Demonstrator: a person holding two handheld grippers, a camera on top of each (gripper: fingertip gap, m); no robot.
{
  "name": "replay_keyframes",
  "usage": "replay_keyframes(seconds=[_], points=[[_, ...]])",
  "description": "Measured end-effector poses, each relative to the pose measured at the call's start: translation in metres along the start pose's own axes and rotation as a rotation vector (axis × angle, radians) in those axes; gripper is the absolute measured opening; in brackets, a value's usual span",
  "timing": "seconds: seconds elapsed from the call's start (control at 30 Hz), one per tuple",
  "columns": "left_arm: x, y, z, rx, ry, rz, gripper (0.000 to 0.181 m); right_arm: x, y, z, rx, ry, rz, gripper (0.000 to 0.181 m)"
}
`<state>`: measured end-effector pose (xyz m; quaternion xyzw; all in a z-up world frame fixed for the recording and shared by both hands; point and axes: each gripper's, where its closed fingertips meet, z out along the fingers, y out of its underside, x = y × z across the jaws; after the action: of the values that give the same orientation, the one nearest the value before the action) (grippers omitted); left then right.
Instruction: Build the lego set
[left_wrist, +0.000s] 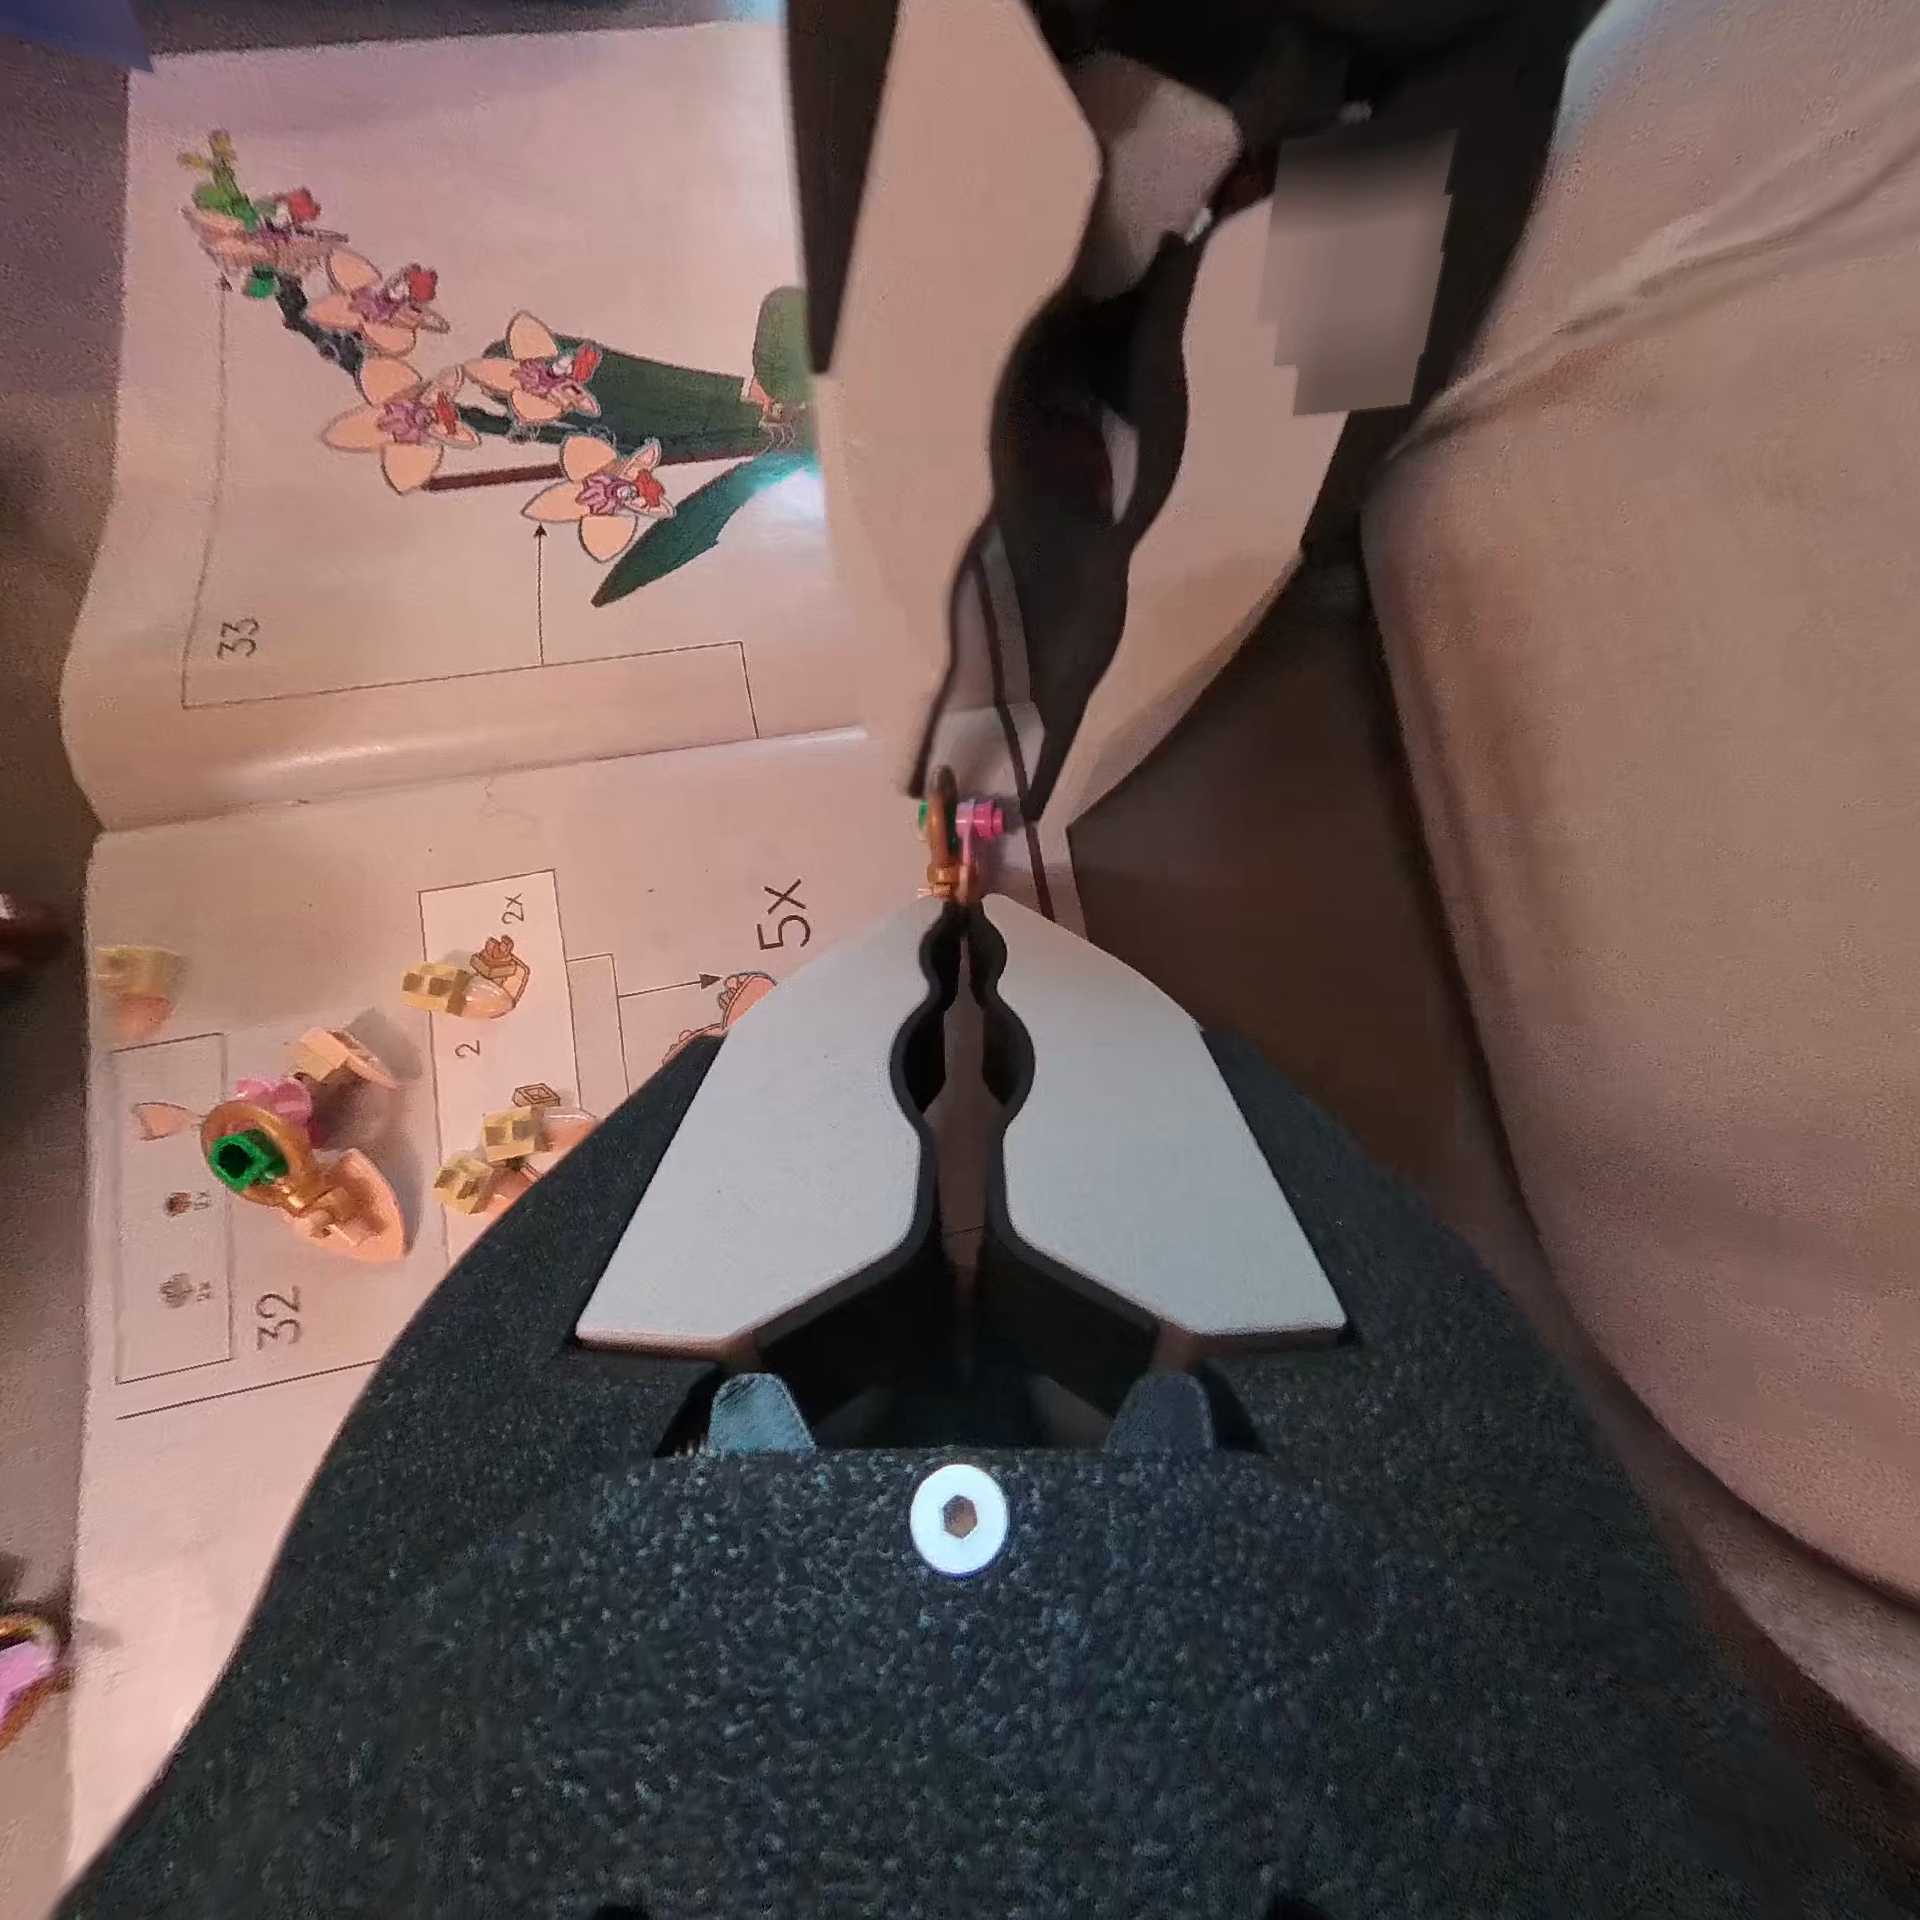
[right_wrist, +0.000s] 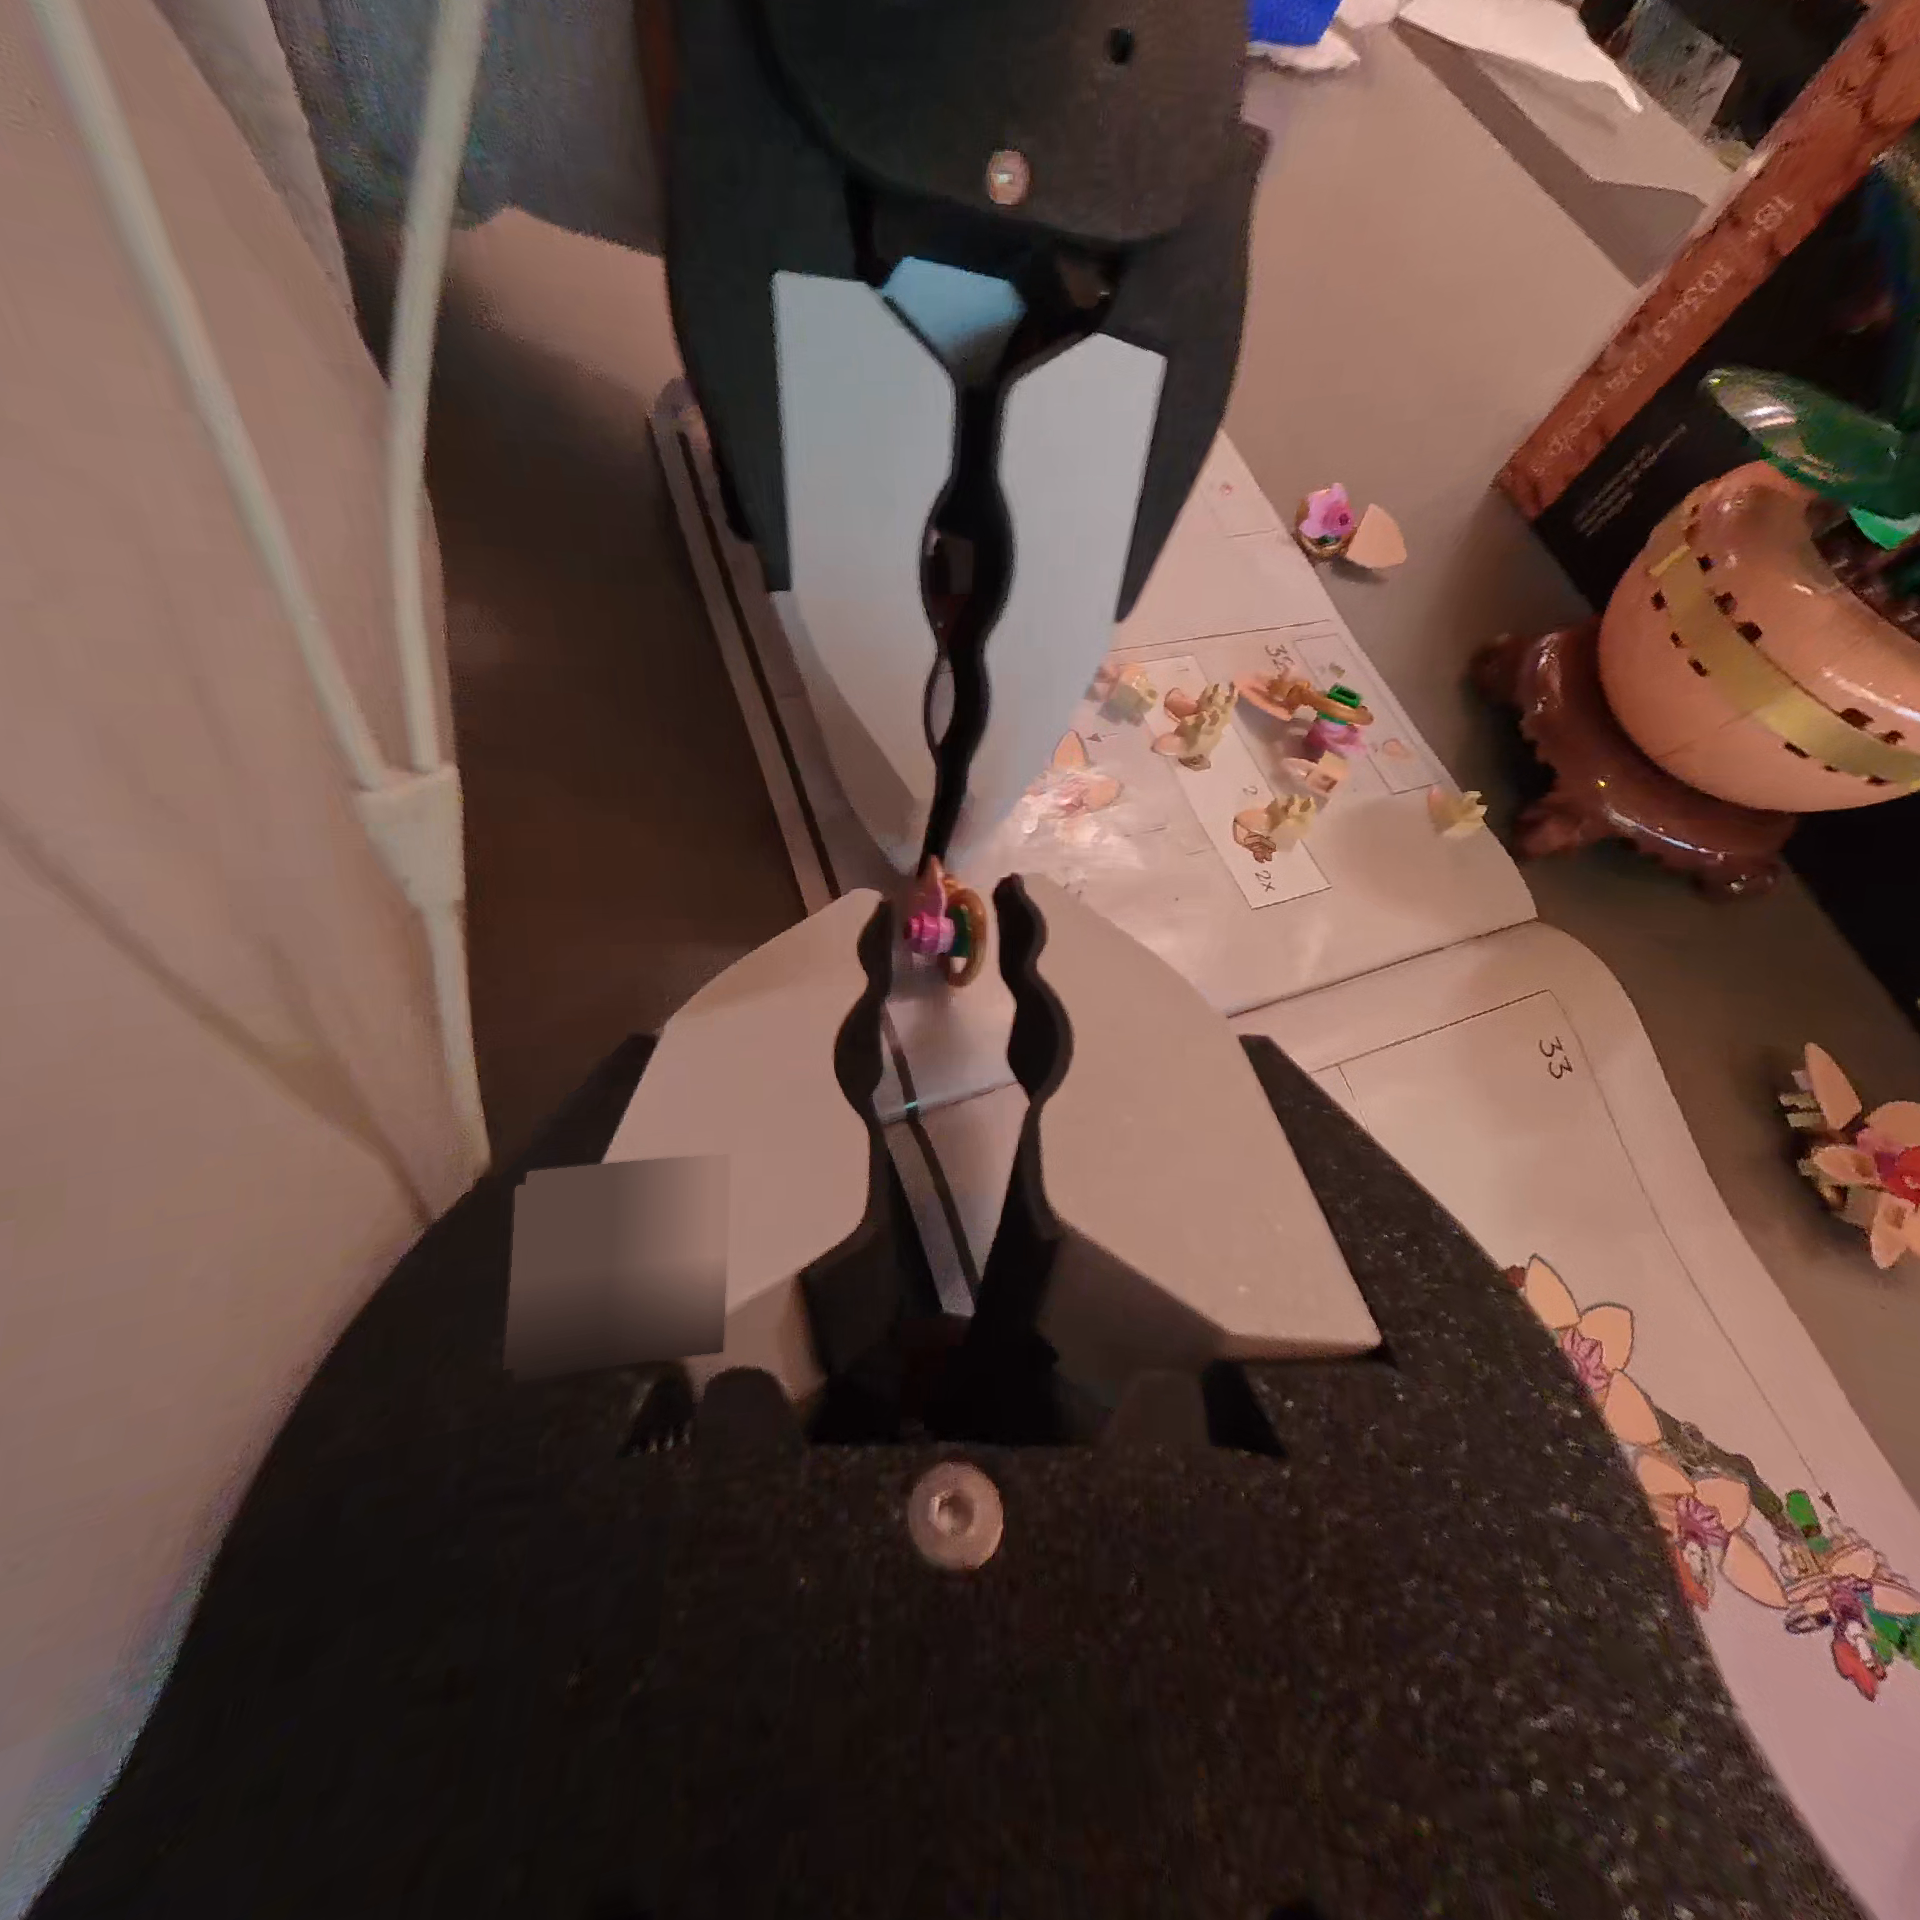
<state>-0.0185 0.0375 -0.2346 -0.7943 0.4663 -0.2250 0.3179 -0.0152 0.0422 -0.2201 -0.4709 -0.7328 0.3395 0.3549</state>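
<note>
My left gripper (left_wrist: 956, 906) is shut on a small flower piece (left_wrist: 951, 842) made of a gold ring, a pink stud and a green bit, and holds it up above the open instruction booklet (left_wrist: 416, 623). In the right wrist view the left gripper (right_wrist: 940, 857) comes in from the top with the flower piece (right_wrist: 940, 930) at its tips. My right gripper (right_wrist: 945, 899) is open, with its jaws on either side of the piece and a small gap left. It also shows from above in the left wrist view (left_wrist: 977, 790).
A half-built flower (left_wrist: 291, 1164) and loose petal pieces (left_wrist: 468, 987) lie on the booklet. A tan pot with green leaves (right_wrist: 1745, 665), a dark box (right_wrist: 1662, 312) and a finished flower (right_wrist: 1860, 1174) stand to the right. A beige cushion (left_wrist: 1662, 935) and a white cable (right_wrist: 416, 416) border the area. The tips of both grippers are at nearly the same place.
</note>
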Motion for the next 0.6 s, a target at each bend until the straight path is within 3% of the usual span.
replay_keyframes(seconds=[0.17,0.5,0.6], points=[[-0.001,-0.001,-0.003,-0.004,-0.143,0.166,0.001,0.004,0.005,-0.008,0.002,-0.023,0.078,0.035],[0.005,-0.015,-0.013,0.086,-0.216,0.258,0.001,-0.004,-0.004,-0.004,0.040,-0.080,0.008,0.028],[0.008,-0.019,-0.016,0.114,-0.232,0.277,0.001,-0.005,-0.012,-0.006,0.082,-0.048,-0.063,0.015]])
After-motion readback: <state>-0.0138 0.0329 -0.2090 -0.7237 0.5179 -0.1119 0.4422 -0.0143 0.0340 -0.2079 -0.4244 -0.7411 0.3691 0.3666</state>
